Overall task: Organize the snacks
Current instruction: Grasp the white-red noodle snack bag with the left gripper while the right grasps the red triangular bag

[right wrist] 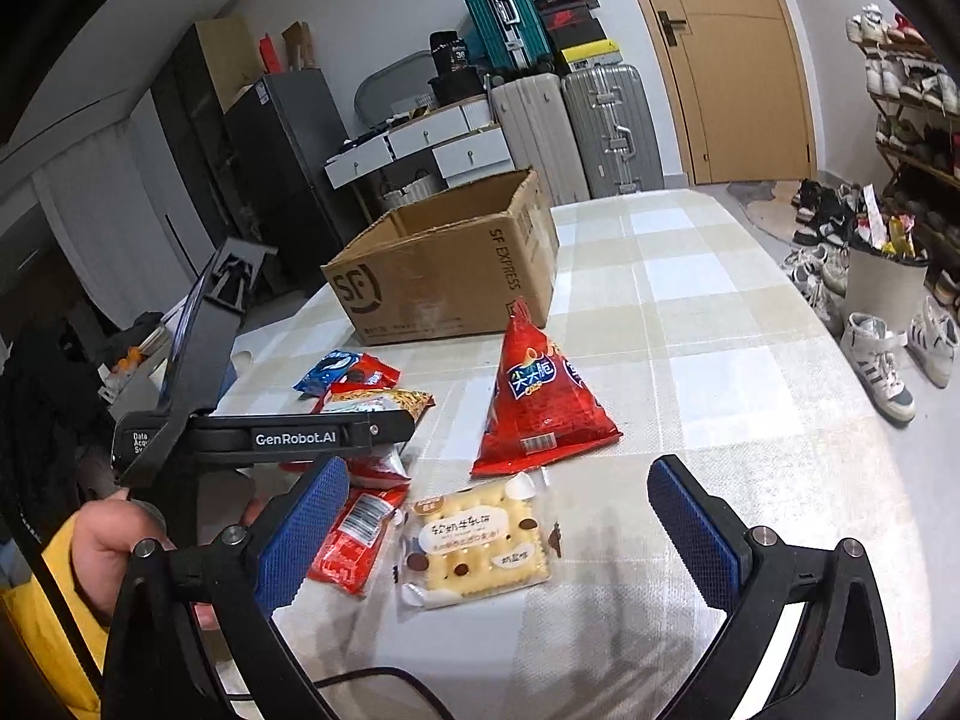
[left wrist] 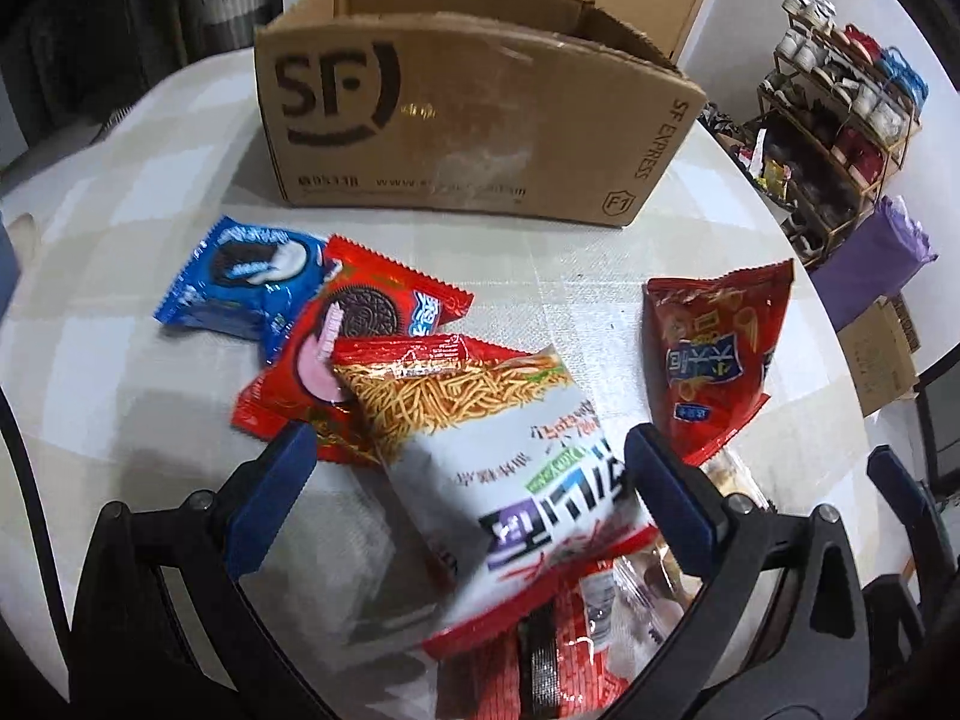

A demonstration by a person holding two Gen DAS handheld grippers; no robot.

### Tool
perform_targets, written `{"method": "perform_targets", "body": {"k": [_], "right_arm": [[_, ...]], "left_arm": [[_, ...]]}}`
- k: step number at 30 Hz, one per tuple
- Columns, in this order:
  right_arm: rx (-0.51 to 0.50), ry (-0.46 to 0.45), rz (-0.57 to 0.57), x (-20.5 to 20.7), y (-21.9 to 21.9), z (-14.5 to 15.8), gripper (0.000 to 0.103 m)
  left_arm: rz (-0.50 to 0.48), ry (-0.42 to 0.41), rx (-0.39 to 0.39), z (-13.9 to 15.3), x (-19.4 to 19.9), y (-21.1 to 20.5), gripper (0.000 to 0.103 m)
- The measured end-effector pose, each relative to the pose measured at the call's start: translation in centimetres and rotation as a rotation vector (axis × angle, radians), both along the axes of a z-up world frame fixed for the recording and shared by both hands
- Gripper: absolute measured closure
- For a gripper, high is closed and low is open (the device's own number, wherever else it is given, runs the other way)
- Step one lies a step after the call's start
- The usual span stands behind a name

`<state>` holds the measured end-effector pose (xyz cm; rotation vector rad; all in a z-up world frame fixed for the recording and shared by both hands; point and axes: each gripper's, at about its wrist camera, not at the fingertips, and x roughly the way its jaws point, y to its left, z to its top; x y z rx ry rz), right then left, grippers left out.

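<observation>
On the checked tablecloth, a white and red noodle-snack bag (left wrist: 492,468) lies between the fingers of my open left gripper (left wrist: 471,498), partly over a red Oreo pack (left wrist: 360,324). A blue Oreo pack (left wrist: 240,282) sits to their left. At the right stands a red cone-snack bag (left wrist: 714,354), also seen as the red triangular bag (right wrist: 540,408). My right gripper (right wrist: 501,531) is open around a clear cracker packet (right wrist: 474,540). A flat red packet (right wrist: 354,534) lies by its left finger. The open cardboard SF box (left wrist: 468,114) (right wrist: 444,276) stands behind the snacks.
A hand (right wrist: 102,540) in a yellow sleeve holds the left tool's black frame (right wrist: 270,438). The table (right wrist: 690,312) extends to the right of the box. On the floor to the right are a white bin (right wrist: 882,288), loose shoes and a shoe rack (right wrist: 912,120). Suitcases (right wrist: 606,132) line the back wall.
</observation>
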<state>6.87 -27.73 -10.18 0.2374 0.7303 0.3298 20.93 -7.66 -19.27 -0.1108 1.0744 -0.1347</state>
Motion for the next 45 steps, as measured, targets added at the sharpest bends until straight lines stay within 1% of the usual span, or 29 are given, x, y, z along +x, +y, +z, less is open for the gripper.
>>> {"method": "perform_targets", "body": {"k": [2,3,4,6,8,10,13,16,20,25,27,29,31,34,36,38,41,43,45], "right_arm": [[0.005,0.017,0.002,0.5,-0.2,-0.3,0.001],[0.007,0.023,0.002,0.6,-0.2,-0.5,0.001],[0.009,0.026,0.002,0.8,-0.2,-0.6,0.001],[0.016,0.033,0.005,1.0,-0.3,-0.8,0.001],[0.023,0.046,0.005,1.2,-0.2,-1.0,0.001],[0.033,0.053,0.009,1.2,-0.1,-1.1,0.001],[0.019,0.049,0.011,1.0,0.2,-0.9,0.001],[0.017,0.048,0.011,0.8,0.4,-0.5,0.001],[0.008,0.04,0.017,0.6,1.1,0.1,0.001],[0.0,0.045,0.029,0.4,2.0,0.6,0.001],[-0.02,0.061,0.03,0.7,2.4,0.7,0.001],[-0.055,0.067,0.036,1.4,2.7,0.8,0.001],[-0.067,0.063,0.046,2.3,2.7,1.0,0.001],[-0.113,0.056,0.04,4.5,3.0,1.0,0.001],[-0.151,0.079,0.013,6.2,3.0,0.4,0.001],[-0.16,0.109,0.012,7.5,3.0,-0.4,0.001],[-0.203,0.123,0.018,9.1,3.4,-1.5,0.006],[-0.214,0.143,0.022,9.9,3.4,-2.3,0.017],[-0.209,0.167,0.02,10.5,3.3,-3.0,0.018]], "left_arm": [[0.001,-0.008,-0.019,-0.3,0.3,0.1,0.005],[-0.015,-0.016,-0.028,-0.5,0.2,0.1,0.012],[-0.032,-0.024,-0.036,-0.6,0.1,0.2,0.025],[-0.06,-0.018,-0.057,-0.9,0.3,0.2,0.041],[-0.065,-0.024,-0.093,-1.1,0.3,0.6,0.044],[-0.072,-0.029,-0.117,-1.2,0.4,0.9,0.05],[-0.075,-0.037,-0.143,-1.3,-0.1,1.3,0.054],[-0.079,-0.057,-0.141,-1.1,-0.7,1.6,0.056],[-0.064,-0.064,-0.174,-0.9,-2.1,2.6,0.056],[-0.067,-0.106,-0.186,1.0,-3.8,4.0,0.056],[-0.061,-0.128,-0.217,1.6,-4.4,4.9,0.056],[-0.058,-0.139,-0.222,2.2,-5.4,5.9,0.056],[-0.061,-0.145,-0.22,2.5,-6.3,6.8,0.056],[-0.054,-0.144,-0.223,2.8,-7.6,8.2,0.056],[-0.044,-0.142,-0.227,2.7,-8.3,9.1,0.056],[-0.036,-0.134,-0.224,2.3,-8.8,9.9,0.056],[-0.026,-0.114,-0.221,1.7,-9.2,10.6,0.056],[-0.021,-0.1,-0.24,1.3,-9.3,11.0,0.056],[-0.021,-0.095,-0.236,1.2,-9.2,10.9,0.056]]}}
